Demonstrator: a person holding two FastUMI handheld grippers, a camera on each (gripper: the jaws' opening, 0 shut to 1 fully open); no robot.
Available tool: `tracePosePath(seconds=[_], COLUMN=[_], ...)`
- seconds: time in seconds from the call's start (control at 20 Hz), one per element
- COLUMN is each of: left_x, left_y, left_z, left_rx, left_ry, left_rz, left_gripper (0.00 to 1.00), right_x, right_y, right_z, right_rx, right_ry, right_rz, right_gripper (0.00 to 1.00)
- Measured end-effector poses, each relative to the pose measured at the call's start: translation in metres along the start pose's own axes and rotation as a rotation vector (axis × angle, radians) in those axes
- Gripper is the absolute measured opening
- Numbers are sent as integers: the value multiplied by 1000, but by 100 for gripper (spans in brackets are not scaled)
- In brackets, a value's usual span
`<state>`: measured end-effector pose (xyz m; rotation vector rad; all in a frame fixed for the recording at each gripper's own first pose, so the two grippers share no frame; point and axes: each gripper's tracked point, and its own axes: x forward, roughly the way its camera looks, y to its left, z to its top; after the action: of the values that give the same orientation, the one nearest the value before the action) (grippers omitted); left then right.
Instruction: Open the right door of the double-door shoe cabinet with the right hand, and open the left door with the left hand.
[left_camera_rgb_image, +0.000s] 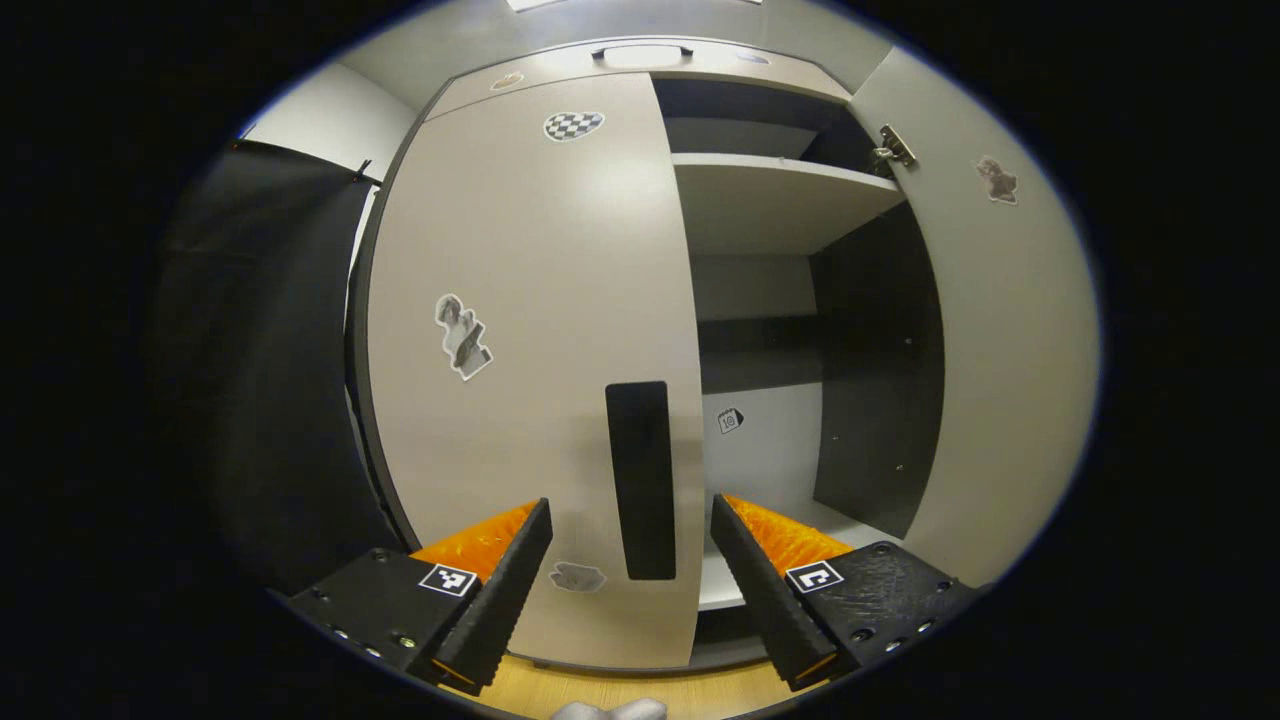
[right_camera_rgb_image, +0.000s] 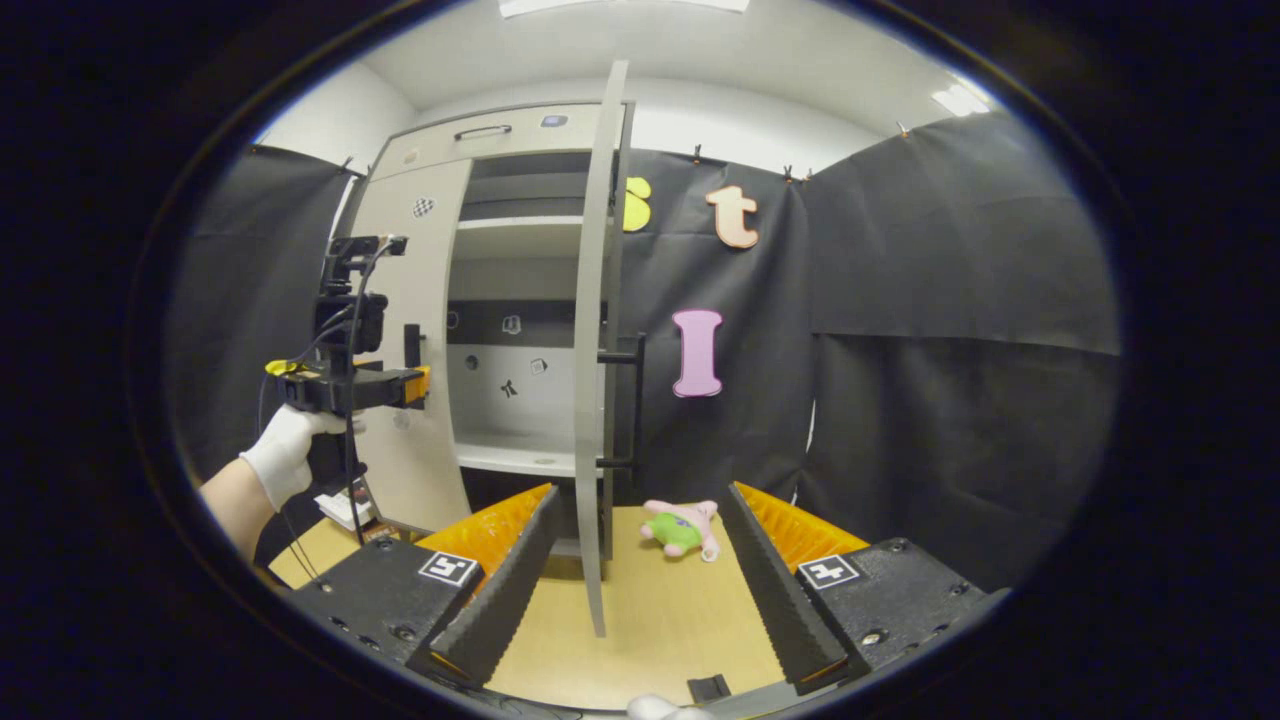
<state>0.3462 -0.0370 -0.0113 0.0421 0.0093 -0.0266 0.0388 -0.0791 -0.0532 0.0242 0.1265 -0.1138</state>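
This is a staged recording booth, not a lived-in home. Black cloth is clipped up as walls beside a lone shoe cabinet with bare shelves, under a plain white ceiling with panel lights. A soft toy lies on the wooden floor.

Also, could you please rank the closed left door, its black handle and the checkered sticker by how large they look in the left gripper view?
1. Left door, by far the largest.
2. Black handle, a tall bar nearest the open tongs.
3. Checkered sticker, smallest, high on the door.
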Motion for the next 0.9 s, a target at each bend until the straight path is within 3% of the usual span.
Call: tracePosePath(seconds=[0.3,0.35,0.4,0.45,0.5,0.55,0.6,0.65,0.7,0.75,0.8,0.85,0.9], left_x=[27,29,29,29,30,29,31,28,29,30,31,30,29], left_y=[-6,-10,-11,-11,-15,-17,-16,-11,-12,-11,-11,-10,-9], left_z=[-8,-6,-7,-5,-6,-8,-8,-9,-7,-10,-9,-10,-9], left_rx=[-1,-10,-3,3,5,1,-2,-3,-8,-13,-16,-20,-22], left_ry=[13,3,8,0,2,7,6,8,6,14,21,22,24], left_rz=[-25,-30,-37,-41,-51,-60,-55,-39,-43,-48,-48,-45,-42], left_gripper=[96,89,88,72,74,69,43,44,22,32,29,34,21], right_x=[20,22,24,26,28,28,30,30,30,30,31,31,31], right_y=[1,1,1,1,1,2,2,2,3,3,2,2,2], right_z=[1,2,3,3,4,5,5,6,5,5,6,5,4], right_rx=[-18,-17,-17,-17,-18,-19,-21,-20,-21,-21,-23,-24,-24], right_ry=[17,17,17,18,17,18,17,16,16,15,15,16,17], right_rz=[4,7,7,8,11,12,15,16,18,21,22,24,28], right_gripper=[100,100,100,100,100,100,100,100,100,100,100,100,100])
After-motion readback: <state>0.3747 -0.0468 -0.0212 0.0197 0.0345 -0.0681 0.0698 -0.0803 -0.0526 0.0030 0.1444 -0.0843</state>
